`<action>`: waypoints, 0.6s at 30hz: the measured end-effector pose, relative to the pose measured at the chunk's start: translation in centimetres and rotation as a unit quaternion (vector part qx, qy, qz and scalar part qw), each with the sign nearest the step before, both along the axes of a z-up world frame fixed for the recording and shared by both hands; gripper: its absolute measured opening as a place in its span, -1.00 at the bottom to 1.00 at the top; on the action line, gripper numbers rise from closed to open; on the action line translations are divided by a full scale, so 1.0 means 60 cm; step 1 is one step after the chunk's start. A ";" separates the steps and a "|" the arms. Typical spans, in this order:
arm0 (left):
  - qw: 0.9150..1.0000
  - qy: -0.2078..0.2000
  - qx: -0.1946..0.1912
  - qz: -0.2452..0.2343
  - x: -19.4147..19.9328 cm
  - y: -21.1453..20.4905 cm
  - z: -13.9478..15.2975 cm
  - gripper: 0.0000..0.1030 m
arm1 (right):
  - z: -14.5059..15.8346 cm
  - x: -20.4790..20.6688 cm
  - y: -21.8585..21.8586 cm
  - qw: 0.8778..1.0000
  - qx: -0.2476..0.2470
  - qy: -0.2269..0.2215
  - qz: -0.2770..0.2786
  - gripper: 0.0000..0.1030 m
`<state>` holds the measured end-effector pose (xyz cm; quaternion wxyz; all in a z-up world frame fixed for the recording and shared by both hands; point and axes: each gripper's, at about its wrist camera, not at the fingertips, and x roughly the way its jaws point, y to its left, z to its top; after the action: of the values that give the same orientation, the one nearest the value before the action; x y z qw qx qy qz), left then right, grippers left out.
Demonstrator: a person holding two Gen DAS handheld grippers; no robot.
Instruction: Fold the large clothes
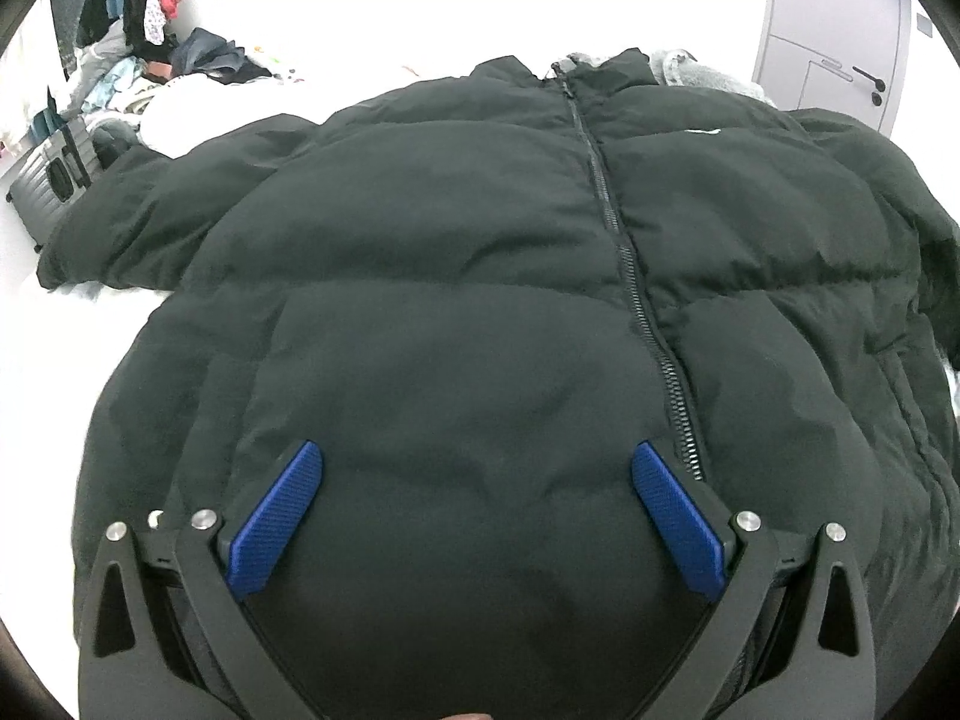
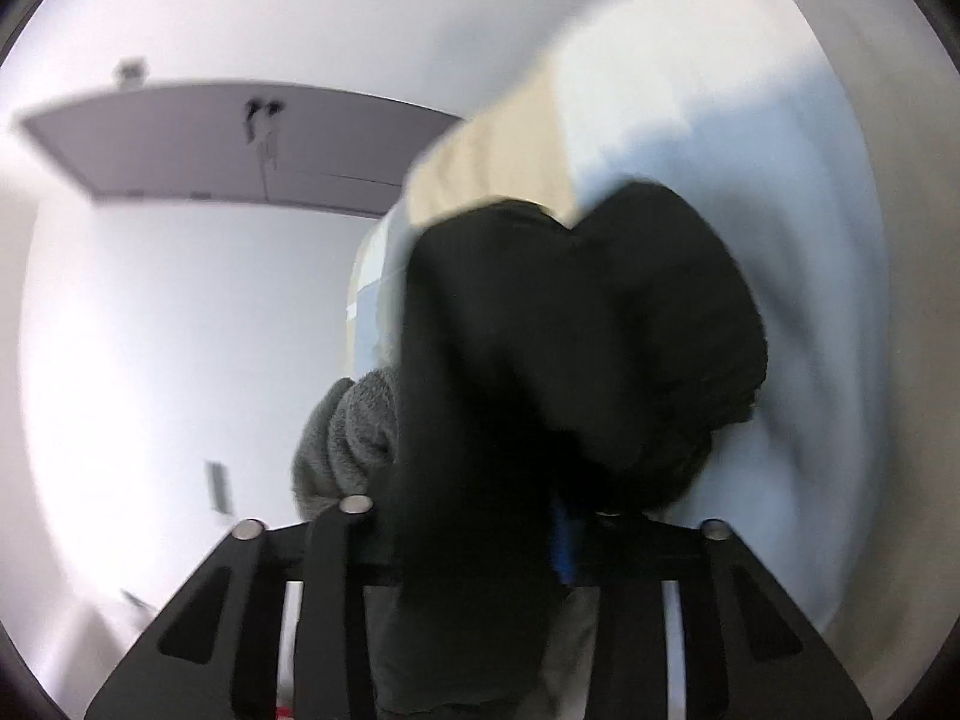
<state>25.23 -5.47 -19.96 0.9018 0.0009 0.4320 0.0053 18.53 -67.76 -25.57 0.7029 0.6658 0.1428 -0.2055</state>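
Note:
A big black puffer jacket (image 1: 480, 252) lies front up on a white bed (image 1: 60, 336), zipper (image 1: 624, 252) closed, collar at the far end. My left gripper (image 1: 477, 468) is open, its blue pads (image 1: 282, 510) spread wide just above the jacket's lower front, left of the zipper. My right gripper (image 2: 540, 534) is shut on a fold of the black jacket (image 2: 570, 360) and holds it lifted; the view is blurred and the fabric hides most of the fingers. A grey fleece lining (image 2: 348, 438) shows beside it.
A pile of mixed clothes (image 1: 156, 72) and a grey suitcase (image 1: 54, 180) lie at the far left of the bed. A grey door (image 1: 840, 42) with a black handle stands at the far right. A grey fleece item (image 1: 696, 75) lies behind the collar.

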 end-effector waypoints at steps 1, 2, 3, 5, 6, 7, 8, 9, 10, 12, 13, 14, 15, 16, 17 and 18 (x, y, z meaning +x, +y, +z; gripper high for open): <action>1.000 0.001 0.000 0.000 0.000 0.003 0.003 1.00 | 0.022 0.005 -0.005 1.000 -0.023 0.012 0.009 -0.64; 1.000 0.001 -0.001 0.000 -0.002 0.007 0.007 1.00 | 0.037 0.010 -0.008 0.999 -0.039 0.018 0.017 -0.72; 1.000 0.000 0.000 -0.001 -0.004 0.011 0.011 1.00 | 0.058 0.013 -0.010 0.998 -0.053 0.023 0.026 -0.74; 1.000 -0.001 0.002 -0.001 -0.006 0.020 0.021 1.00 | 0.103 0.009 -0.013 0.995 -0.085 0.030 0.030 -0.81; 1.000 0.000 0.002 -0.002 -0.009 0.026 0.026 1.00 | 0.120 0.006 -0.014 0.994 -0.098 0.032 0.027 -0.82; 1.000 -0.001 0.001 -0.004 -0.012 0.031 0.029 1.00 | 0.151 0.002 -0.015 0.992 -0.116 0.030 0.027 -0.84; 1.000 -0.001 0.002 -0.006 -0.014 0.035 0.034 1.00 | 0.180 0.000 -0.014 0.990 -0.136 0.030 0.031 -0.85; 1.000 -0.005 0.006 -0.007 -0.017 0.040 0.039 1.00 | 0.210 -0.001 -0.011 0.986 -0.158 0.032 0.036 -0.86; 1.000 -0.009 0.009 -0.007 -0.021 0.045 0.043 1.00 | 0.232 -0.003 -0.010 0.984 -0.171 0.033 0.039 -0.87; 1.000 -0.012 0.009 -0.003 -0.027 0.058 0.048 1.00 | 0.300 -0.005 0.005 0.973 -0.223 0.033 0.047 -0.89; 1.000 -0.012 0.003 -0.001 -0.028 0.066 0.051 1.00 | 0.339 -0.005 0.019 0.964 -0.258 0.035 0.051 -0.90; 1.000 -0.014 -0.004 0.000 -0.031 0.075 0.055 1.00 | 0.371 -0.003 0.034 0.954 -0.290 0.039 0.056 -0.90; 1.000 -0.016 -0.009 0.001 -0.034 0.082 0.059 1.00 | 0.404 -0.001 0.052 0.943 -0.323 0.045 0.060 -0.90; 1.000 -0.020 -0.013 0.001 -0.037 0.089 0.065 1.00 | 0.431 -0.008 0.080 0.933 -0.351 0.046 0.064 -0.91; 1.000 -0.023 -0.014 0.000 -0.040 0.094 0.070 1.00 | 0.447 -0.004 0.102 0.927 -0.366 0.047 0.067 -0.91; 0.999 -0.030 -0.014 -0.003 -0.045 0.100 0.078 1.00 | 0.479 -0.003 0.133 0.915 -0.394 0.048 0.070 -0.91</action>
<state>22.53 0.54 -15.28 0.9143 -0.0105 0.4048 -0.0031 18.33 -59.77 3.18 0.9131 0.3126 0.1304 -0.2269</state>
